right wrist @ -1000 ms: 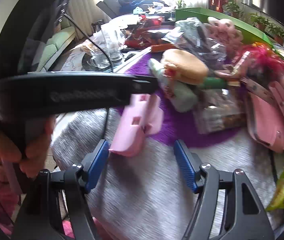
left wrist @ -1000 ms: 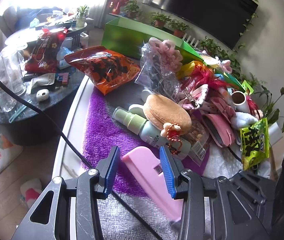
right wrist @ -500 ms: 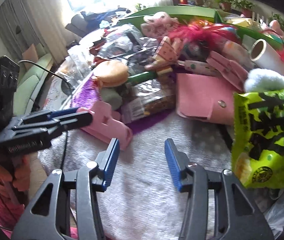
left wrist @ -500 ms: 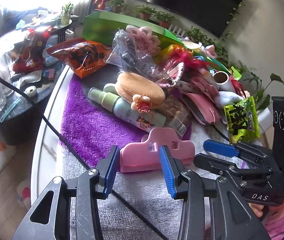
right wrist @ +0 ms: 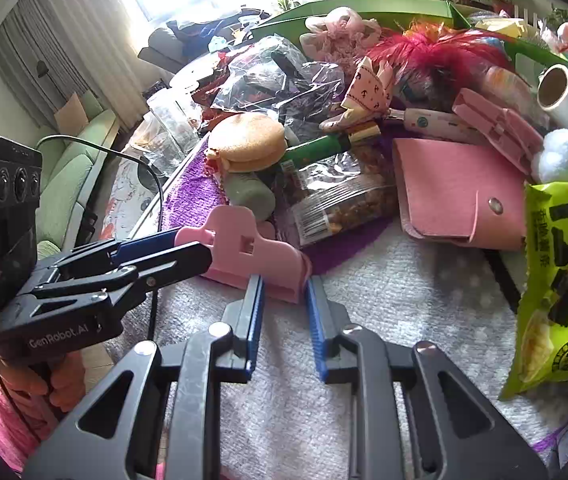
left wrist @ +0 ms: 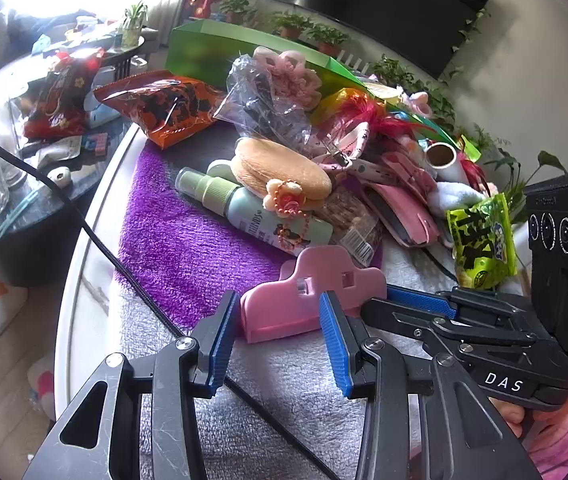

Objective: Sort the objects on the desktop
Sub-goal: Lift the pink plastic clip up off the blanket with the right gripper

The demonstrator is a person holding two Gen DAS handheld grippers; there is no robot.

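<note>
A pink plastic clip (left wrist: 312,292) is gripped at its near end by my left gripper (left wrist: 276,320), which is shut on it over the grey towel (left wrist: 284,368). In the right wrist view the same clip (right wrist: 244,248) has its other end between the blue pads of my right gripper (right wrist: 284,292). Those jaws are closing, and the pads touch both sides of the clip. The left gripper (right wrist: 180,248) reaches in from the left there. In the left wrist view the right gripper (left wrist: 400,306) comes in from the right.
Behind the clip lies a crowded pile: a green spray bottle (left wrist: 252,208), a bun-shaped plush (left wrist: 280,172), a pink wallet (right wrist: 460,192), a nut packet (right wrist: 336,200), a lime snack bag (right wrist: 564,280) and an orange snack bag (left wrist: 164,108). A green box (left wrist: 220,48) stands behind, and a black cable (left wrist: 96,236) crosses the purple mat (left wrist: 180,248).
The right gripper swung in from the right and narrowed from wide open onto the clip's free end. The left gripper turned the clip from pointing away to lying crosswise, still gripped.
</note>
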